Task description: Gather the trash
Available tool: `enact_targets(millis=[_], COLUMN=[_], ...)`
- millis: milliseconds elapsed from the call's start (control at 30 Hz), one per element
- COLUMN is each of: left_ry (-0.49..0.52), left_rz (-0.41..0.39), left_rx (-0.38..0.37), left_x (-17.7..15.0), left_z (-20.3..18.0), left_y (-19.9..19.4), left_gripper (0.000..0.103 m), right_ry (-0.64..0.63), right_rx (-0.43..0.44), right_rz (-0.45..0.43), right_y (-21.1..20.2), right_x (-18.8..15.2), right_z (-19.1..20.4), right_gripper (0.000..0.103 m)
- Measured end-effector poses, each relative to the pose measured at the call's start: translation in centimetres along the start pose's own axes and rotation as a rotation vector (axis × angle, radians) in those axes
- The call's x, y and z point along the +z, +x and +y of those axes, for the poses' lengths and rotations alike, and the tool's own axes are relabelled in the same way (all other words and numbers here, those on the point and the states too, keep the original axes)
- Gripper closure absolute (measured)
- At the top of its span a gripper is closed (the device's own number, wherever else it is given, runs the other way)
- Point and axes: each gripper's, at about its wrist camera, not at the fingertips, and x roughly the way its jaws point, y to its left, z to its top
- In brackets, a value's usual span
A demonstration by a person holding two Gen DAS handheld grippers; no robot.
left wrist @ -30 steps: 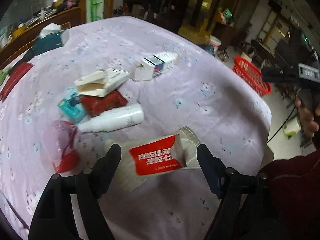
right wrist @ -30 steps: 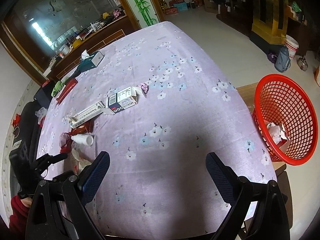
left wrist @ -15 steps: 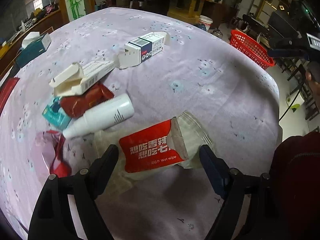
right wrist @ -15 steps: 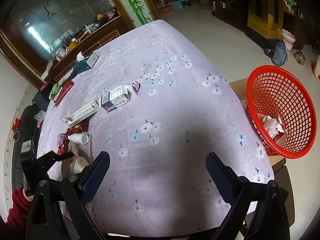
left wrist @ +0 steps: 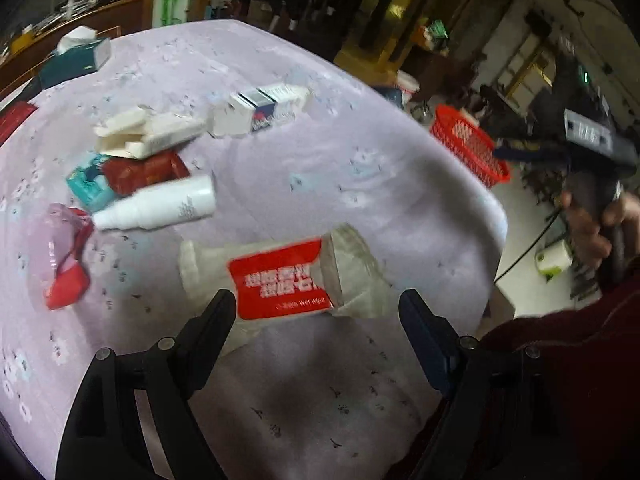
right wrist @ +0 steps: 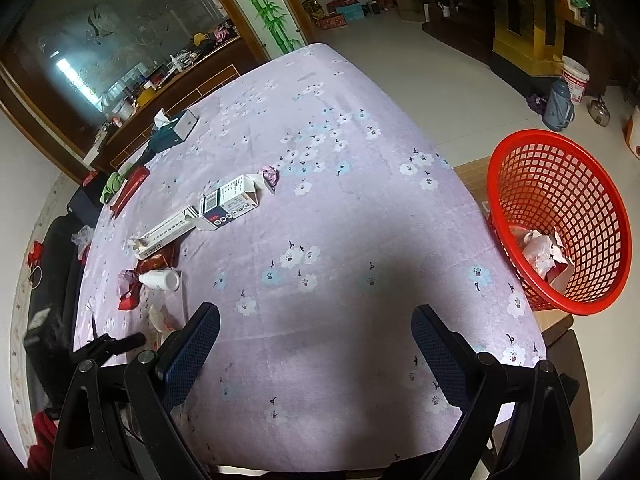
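A: State the layout of the trash, left to right, in the left wrist view.

B: At far left, a crumpled red and clear plastic wrapper (left wrist: pixel 64 260); next, a teal packet (left wrist: pixel 86 184) under a dark red foil pouch (left wrist: pixel 146 170), with a white plastic bottle (left wrist: pixel 158 206) lying on its side against them; behind, an opened white carton (left wrist: pixel 150 136) and a white and navy box (left wrist: pixel 264 110); nearest, a red-labelled wet wipe packet (left wrist: pixel 288 280); all rest on the lilac flowered tablecloth (left wrist: pixel 328 184).

A: State the condition of the left gripper (left wrist: pixel 316 312).

B: Jaws spread wide, holding nothing; the fingers stand one either side of the wet wipe packet, apparently so that closing would pinch it across its width; whether they touch the cloth cannot be told, as the view is blurred.

A: And the right gripper (right wrist: pixel 316 344)?

B: Also spread wide and empty; it hangs over bare cloth at the near table edge, well apart from the trash, probably kept clear while the left works.

A: Where does the trash go?

B: Presumably into the red plastic mesh basket (right wrist: pixel 560 184) beside the table's right edge, tilted toward the table; crumpled paper (right wrist: pixel 540 248) already lies inside.
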Motion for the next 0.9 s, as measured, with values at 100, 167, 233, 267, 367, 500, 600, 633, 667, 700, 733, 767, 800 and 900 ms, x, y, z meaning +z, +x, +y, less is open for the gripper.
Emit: enact_targets(millis=[100,167,233,267,367,500,600,633,667,700,733,767,800,900], left_ry=[-0.102,-0.201,-0.308,-0.365,-0.561,-0.671,-0.784,-0.823,-0.863,-0.886,-0.916,-0.935,-0.954,-0.947], left_rz=[-0.022,-0.033,-0.029,-0.023,-0.021,0.029,0.05,0.043,0.039,0.038,0.043,0.05,0.046,0.041], left_rx=[0.041,0.077,0.068,0.06,0.081,0.09,0.113,0.131,0.137,0.138,0.146,0.153,0.161,0.185], left_x=[0.4,0.5,0.4,0.3,-0.1,-0.2,-0.3,-0.4,-0.4,-0.5,-0.3,-0.1,0.2,1.4], left_z=[1.0,1.5,2.0,2.3,2.8,1.9,1.7,1.6,1.7,1.9,2.1,2.3,2.4,2.4], left_y=[-0.7,-0.7,-0.4,-0.2,-0.2,1.3,2.2,2.4,2.6,2.7,3.1,3.4,3.4,4.2], left_gripper=[0.02,0.02,0.02,0.02,0.02,0.02,0.02,0.02,0.02,0.02,0.02,0.02,0.019,0.019], right_ry=[-0.001,-0.004,-0.004,-0.005,-0.011,-0.012,-0.022,-0.023,-0.021,-0.02,-0.023,-0.028,-0.033,-0.044], right_rx=[0.002,0.005,0.009,0.012,0.017,0.027,0.028,0.03,0.034,0.036,0.038,0.038,0.037,0.041], right_rz=[0.003,0.005,0.007,0.007,0.003,0.01,0.013,0.014,0.017,0.02,0.023,0.024,0.023,0.019], right_y=[-0.1,0.0,0.0,0.0,0.0,0.2,0.3,0.3,0.4,0.5,0.5,0.5,0.5,0.3], right_x=[-0.2,-0.3,-0.3,-0.4,-0.4,-0.4,-0.4,-0.5,-0.5,-0.5,-0.4,-0.4,-0.3,0.0], right_z=[-0.1,-0.1,-0.1,-0.1,0.0,-0.3,-0.5,-0.6,-0.8,-0.9,-1.1,-1.2,-1.2,-1.7], right_gripper=[0.005,0.005,0.005,0.005,0.005,0.005,0.005,0.005,0.005,0.005,0.005,0.005,0.005,0.005])
